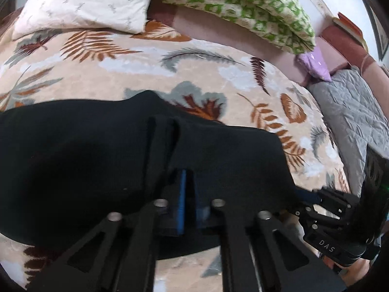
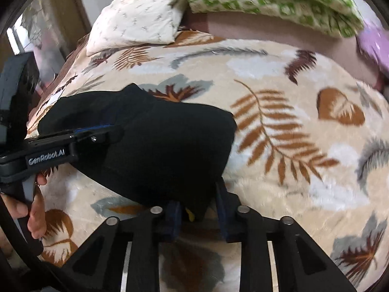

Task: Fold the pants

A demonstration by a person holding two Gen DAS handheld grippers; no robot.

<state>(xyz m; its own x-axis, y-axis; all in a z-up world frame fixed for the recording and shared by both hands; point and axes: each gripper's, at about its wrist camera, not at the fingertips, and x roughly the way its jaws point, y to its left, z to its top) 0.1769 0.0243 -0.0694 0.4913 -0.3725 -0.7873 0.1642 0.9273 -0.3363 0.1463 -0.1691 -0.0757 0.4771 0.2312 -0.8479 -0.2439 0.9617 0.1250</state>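
I see the pants [image 1: 97, 150] lying on the blanket [image 1: 206, 73] that covers the bed, nearest to me. My left gripper [image 1: 170, 131] sits over their middle part; my right gripper [image 2: 198, 206] is at their near right corner, with the cloth between its jaws. Behind the pants, at the head of the bed, one pillow [image 1: 82, 2] lies to the left and a folded quilt [image 1: 243, 2] to the right.

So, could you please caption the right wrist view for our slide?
Right hand-held gripper pinching the corner of black pants on a leaf-print blanket.
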